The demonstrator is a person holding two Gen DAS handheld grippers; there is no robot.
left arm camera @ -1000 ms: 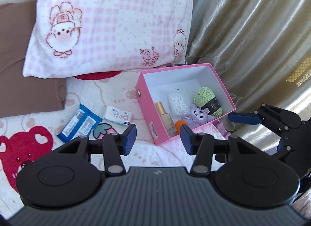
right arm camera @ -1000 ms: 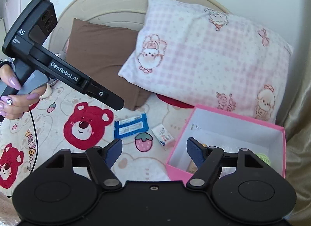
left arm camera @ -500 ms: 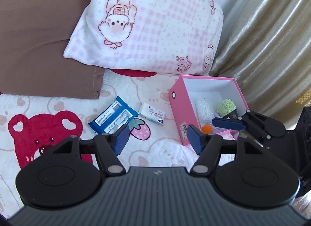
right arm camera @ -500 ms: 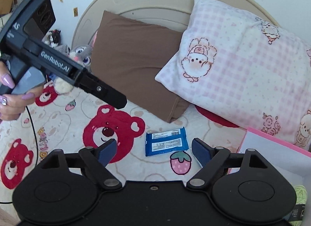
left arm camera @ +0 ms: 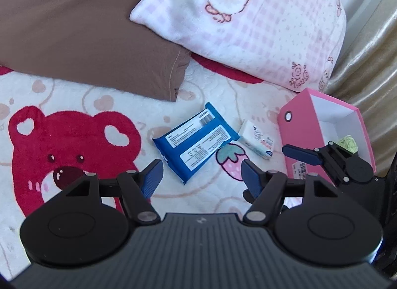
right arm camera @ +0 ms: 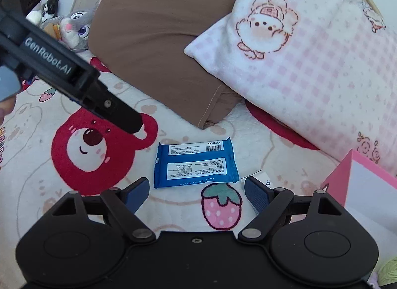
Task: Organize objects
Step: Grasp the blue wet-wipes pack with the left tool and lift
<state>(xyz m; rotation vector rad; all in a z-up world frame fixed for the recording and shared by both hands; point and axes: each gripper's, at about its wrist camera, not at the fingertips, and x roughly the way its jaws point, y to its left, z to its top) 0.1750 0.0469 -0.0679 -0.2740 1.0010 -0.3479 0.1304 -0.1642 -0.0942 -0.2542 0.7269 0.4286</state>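
Both tools hang over the bed, angled down at the blue wipes pack [right arm camera: 196, 162], which lies flat, label side up, on the bear-print blanket [right arm camera: 94, 155] just beside a small white packet [left arm camera: 258, 140]. The pink box [left arm camera: 320, 125] stands open to the right, with green yarn [left arm camera: 348, 141] already inside. The left tool [left arm camera: 201, 177] has its jaws opening with nothing between them; the right tool [right arm camera: 196, 191] has its jaws set wide apart and empty, the pack just ahead of its tips.

The step in hand looks like picking up the wipes pack for the box. To do it well, one tool should take it, probably the right, since it sits squarely in line. The pack is flat and slippery, so the pads ought to come down astride its short width and press into the soft blanket to get under the edges. Whether the white packet touches the pack's corner is hard to tell from here, so closing should keep clear of it. The left tool would best stay back
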